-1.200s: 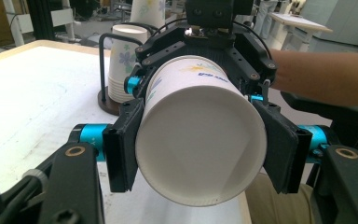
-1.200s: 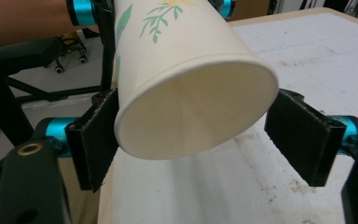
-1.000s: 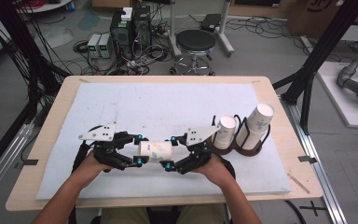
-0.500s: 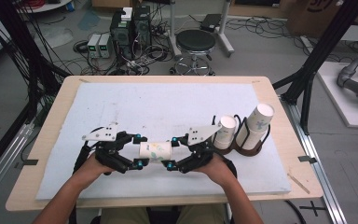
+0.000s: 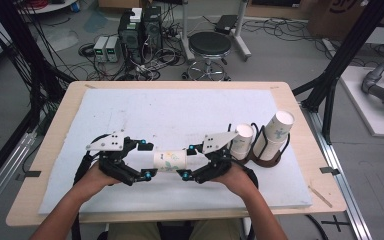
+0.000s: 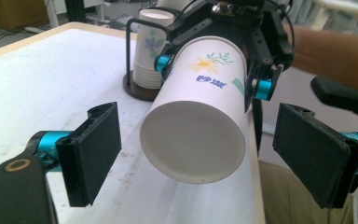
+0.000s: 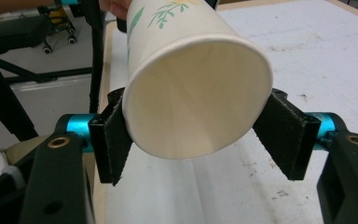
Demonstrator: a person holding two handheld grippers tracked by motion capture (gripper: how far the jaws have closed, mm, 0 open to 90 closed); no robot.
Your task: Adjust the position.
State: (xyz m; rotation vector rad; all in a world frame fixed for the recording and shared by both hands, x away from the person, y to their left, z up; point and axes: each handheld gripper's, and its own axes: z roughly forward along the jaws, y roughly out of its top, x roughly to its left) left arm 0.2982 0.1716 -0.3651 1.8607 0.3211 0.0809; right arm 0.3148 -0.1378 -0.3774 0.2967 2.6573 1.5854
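Observation:
A white paper cup [image 5: 170, 161] with a flower print lies level above the table between my two grippers. My right gripper [image 5: 187, 161] is shut on its mouth end, and its jaws have just been closing. In the right gripper view both pads [image 7: 114, 140] press the rim of the cup [image 7: 191, 56] between that gripper's [image 7: 198, 137] jaws. My left gripper [image 5: 146, 160] is open, its jaws having just been opening. In the left gripper view the cup's base [image 6: 193, 140] sits between that gripper's [image 6: 204, 156] pads [image 6: 95, 154], clear of both.
A dark wire cup holder [image 5: 267, 159] stands at the right of the white mat [image 5: 180, 110], with two stacks of paper cups [image 5: 242, 140] in it. One stack [image 6: 147, 51] is just behind the held cup. The table's front edge is close below the hands.
The left gripper's jaws have spread away from the cup's base. The right gripper has tightened on the cup's mouth end. Both hands stayed where they were.

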